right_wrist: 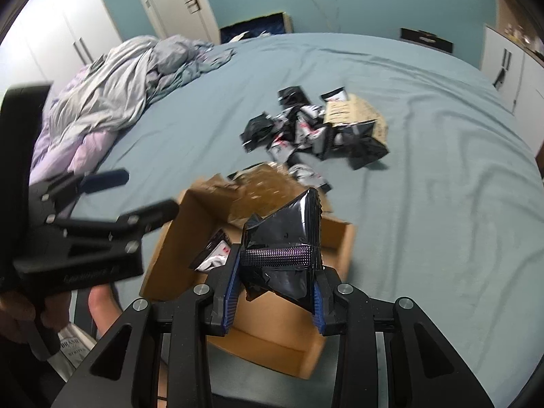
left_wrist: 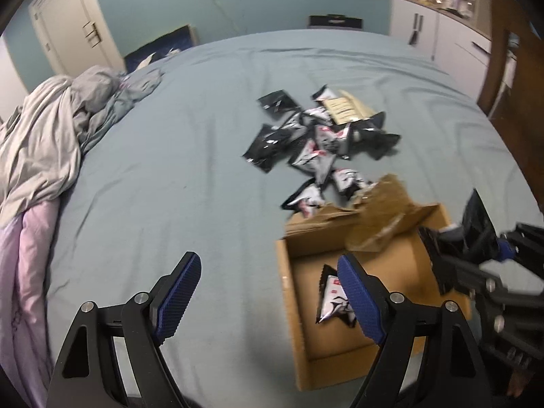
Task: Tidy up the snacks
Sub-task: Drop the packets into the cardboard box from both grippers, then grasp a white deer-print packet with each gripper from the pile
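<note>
While a black packet [right_wrist: 284, 234] is being held tight between the blue pads of the right claw [right_wrist: 275, 292], it is being kept over the open box [right_wrist: 335, 241]. The packet is crumpled and is sticking up past the pads. In the left wrist view the same packet [left_wrist: 476, 227] is being seen at the right edge, just over the right wall of the box [left_wrist: 289, 292].

The left claw [left_wrist: 268, 292] is being held wide open, and nothing is being gripped by it. One finger is being held over the bed [left_wrist: 190, 176] and the other over the box. In the right wrist view the left claw [right_wrist: 146, 197] is being seen at the left, blurred, beside the near corner of the box.

One white and black packet [left_wrist: 331, 297] is lying flat on the floor of the box. The box flaps [left_wrist: 380, 214] are being left bent up and torn on the far side.

A pile of packets [left_wrist: 319, 136] is lying on the bed beyond the box, black ones and white ones mixed. A tan bag [left_wrist: 345, 108] is lying at the far end of the pile. A bunched blanket [left_wrist: 51, 136] is lying at the left side of the bed.
</note>
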`<state>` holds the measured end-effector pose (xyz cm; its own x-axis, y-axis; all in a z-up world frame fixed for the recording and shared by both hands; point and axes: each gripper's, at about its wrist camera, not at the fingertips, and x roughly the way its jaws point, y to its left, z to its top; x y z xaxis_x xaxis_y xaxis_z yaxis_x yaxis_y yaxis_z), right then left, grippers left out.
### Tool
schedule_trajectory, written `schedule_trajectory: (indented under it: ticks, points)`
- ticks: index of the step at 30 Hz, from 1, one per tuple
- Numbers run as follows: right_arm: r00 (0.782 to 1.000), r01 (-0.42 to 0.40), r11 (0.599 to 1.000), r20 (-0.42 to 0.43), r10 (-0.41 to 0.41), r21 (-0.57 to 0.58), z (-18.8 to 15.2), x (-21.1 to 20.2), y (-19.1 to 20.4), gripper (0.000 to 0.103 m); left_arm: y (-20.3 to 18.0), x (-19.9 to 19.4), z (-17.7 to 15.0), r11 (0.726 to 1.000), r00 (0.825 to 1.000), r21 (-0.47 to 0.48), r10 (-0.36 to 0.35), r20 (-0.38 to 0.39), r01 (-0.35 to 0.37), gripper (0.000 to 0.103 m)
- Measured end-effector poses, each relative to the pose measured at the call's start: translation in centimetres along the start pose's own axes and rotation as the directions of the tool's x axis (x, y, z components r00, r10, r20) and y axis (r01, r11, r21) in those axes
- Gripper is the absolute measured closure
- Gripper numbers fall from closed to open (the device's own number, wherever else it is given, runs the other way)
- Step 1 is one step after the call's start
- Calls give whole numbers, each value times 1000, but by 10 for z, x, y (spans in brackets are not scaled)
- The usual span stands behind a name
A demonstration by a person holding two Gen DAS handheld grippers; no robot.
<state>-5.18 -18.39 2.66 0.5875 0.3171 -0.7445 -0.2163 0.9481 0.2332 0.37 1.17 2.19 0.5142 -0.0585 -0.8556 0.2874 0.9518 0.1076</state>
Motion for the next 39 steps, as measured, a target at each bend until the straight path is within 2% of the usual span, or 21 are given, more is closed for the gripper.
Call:
schedule_trajectory:
  ticks: [2, 5, 7, 10, 13, 18, 23, 27, 32, 34, 36, 39]
  points:
    - [1000, -3, 1000, -7, 2, -21, 0, 3, 6, 66, 4, 3, 0, 1000, 1000, -20, -10, -8, 10, 20]
    - [1000, -10, 999, -10, 9, -42, 2, 7, 12, 52, 7, 4, 1, 999, 1000, -37, -25, -11, 24, 20]
    - [1000, 14, 999, 9, -14, -45, 4, 5, 12, 38, 6, 4, 1, 999, 1000, -35, -24, -12, 23, 20]
    - [996, 61, 998, 70, -60, -19, 5, -4, 8, 28, 4, 3, 2, 999, 1000, -27, -18, -11, 18, 20]
    - [992, 63, 997, 111, -66, 35, 5, -13, -1, 26, 3, 3, 3, 1000, 1000, -20, -8, -6, 8, 20]
    - [991, 83, 987, 88, -96, 139, 13, -13, -27, 25, 2, 3, 4, 1000, 1000, -14, -4, -7, 4, 20]
    - [985, 174, 964, -12, -175, 203, 34, 5, -61, 25, 6, 12, 6, 1000, 1000, -25, 3, -27, -3, 20]
    - [984, 177, 948, -73, -164, 265, 47, 23, -83, 25, 11, 18, 9, 999, 999, -42, -5, -39, 4, 20]
    - [988, 105, 942, -144, -61, 320, 69, 58, -104, 25, 14, 24, 13, 999, 999, -53, -12, -50, 10, 19]
    - [987, 97, 937, -154, -47, 336, 79, 68, -115, 25, 16, 27, 14, 998, 998, -64, -28, -59, 24, 19]
    - [984, 89, 940, -176, -31, 330, 86, 81, -123, 25, 19, 30, 16, 996, 996, -77, -47, -70, 42, 19]
    - [976, 31, 949, -212, 38, 312, 96, 102, -122, 25, 22, 35, 19, 993, 994, -105, -71, -83, 62, 19]
